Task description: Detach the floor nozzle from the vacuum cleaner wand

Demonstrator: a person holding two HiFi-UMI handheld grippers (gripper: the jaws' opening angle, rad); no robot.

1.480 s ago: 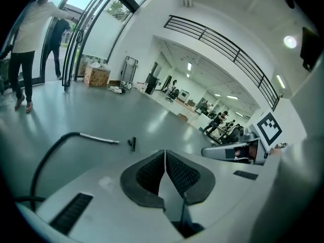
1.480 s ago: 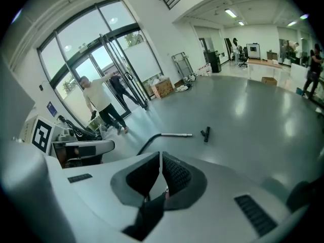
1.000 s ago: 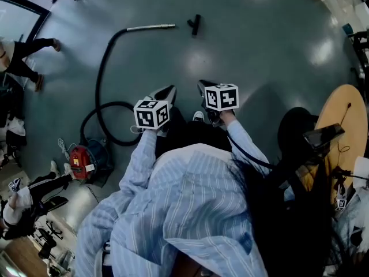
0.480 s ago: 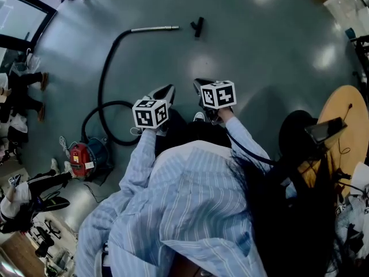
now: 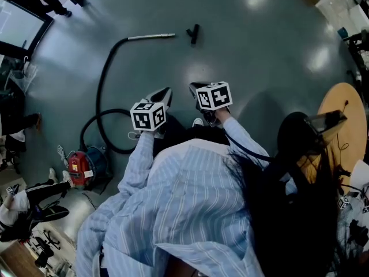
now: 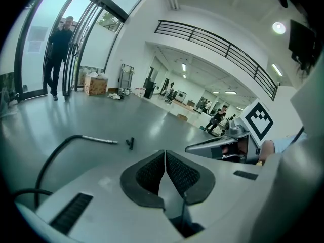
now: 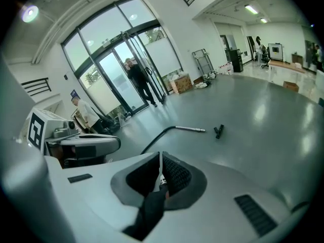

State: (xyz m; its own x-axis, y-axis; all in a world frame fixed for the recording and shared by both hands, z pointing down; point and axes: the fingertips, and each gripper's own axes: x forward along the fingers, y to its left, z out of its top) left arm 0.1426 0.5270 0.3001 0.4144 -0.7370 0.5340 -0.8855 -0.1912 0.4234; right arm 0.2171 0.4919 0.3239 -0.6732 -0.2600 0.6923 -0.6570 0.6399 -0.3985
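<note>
As right gripper (image 5: pixel 195 86) hovers, nozzle (image 5: pixel 194 33) well beyond

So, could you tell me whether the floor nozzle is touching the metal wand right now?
Apart. The head view shows the floor nozzle lying beyond the tip of the metal wand, with a strip of floor between them.

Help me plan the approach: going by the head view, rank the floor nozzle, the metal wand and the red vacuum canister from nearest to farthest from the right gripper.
1. floor nozzle, straight ahead of the right gripper.
2. metal wand, ahead and to the left, a little farther.
3. red vacuum canister, far off at lower left, clearly the farthest.
</note>
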